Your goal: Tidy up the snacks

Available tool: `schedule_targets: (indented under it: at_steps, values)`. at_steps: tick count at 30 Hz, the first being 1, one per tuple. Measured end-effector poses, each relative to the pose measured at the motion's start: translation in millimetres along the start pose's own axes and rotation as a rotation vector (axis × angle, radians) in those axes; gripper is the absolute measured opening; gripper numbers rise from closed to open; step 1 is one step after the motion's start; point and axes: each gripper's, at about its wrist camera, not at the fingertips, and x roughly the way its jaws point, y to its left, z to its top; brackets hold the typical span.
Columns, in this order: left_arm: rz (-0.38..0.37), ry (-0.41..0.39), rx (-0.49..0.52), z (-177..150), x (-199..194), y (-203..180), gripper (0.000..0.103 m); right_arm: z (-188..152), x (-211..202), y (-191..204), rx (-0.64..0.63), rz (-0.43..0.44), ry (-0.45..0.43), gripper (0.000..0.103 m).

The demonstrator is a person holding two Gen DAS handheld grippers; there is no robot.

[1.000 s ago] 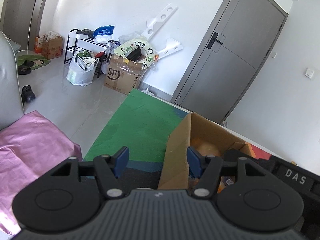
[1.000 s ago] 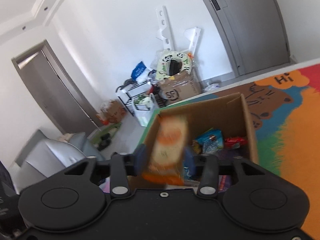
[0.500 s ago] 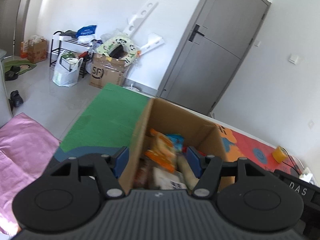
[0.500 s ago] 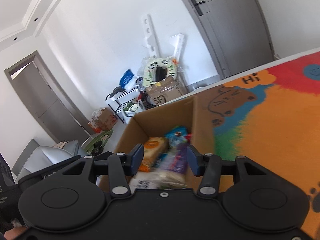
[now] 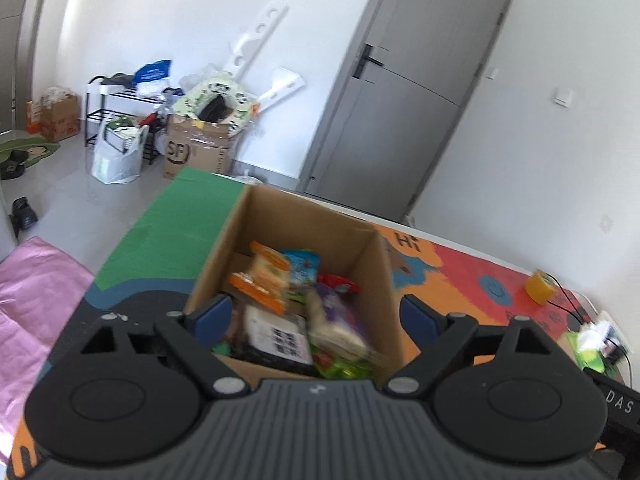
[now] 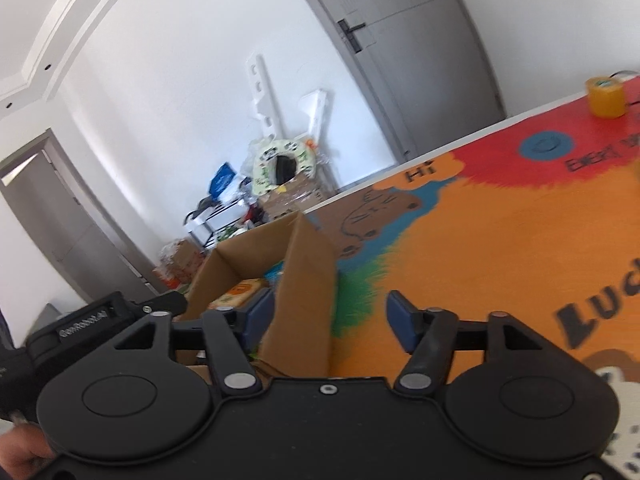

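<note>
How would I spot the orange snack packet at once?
Find the open cardboard box on the colourful mat. Inside, toward its far left corner, the orange snack packet lies atop the pile; its neighbours are blue, red, purple or dark.

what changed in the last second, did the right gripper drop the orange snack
Yes: the right gripper let go of the orange snack pack, now in the cardboard box. Both grippers' jaws have just been opening, nothing between them; left gripper swung over the box. The box stayed put.
</note>
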Motion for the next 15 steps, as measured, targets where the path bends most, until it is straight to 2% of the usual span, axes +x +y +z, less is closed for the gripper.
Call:
schedule_targets:
  at_steps: [9,11,15]
  values:
    - [-0.043,-0.002,0.072,-10.7,-19.5,-29.2,0.098,0.8,-47.8,-27.0,0.012,-0.053,-0.071,0.099]
    - [-0.053,-0.004,0.088,-12.7,-24.7,-34.4,0.099,2.2,-56.5,-27.8,-0.007,-0.061,-0.084,0.103]
    - [-0.078,0.007,0.122,-17.6,-32.5,-46.2,0.099,2.4,-70.9,-29.5,-0.015,-0.074,-0.097,0.103]
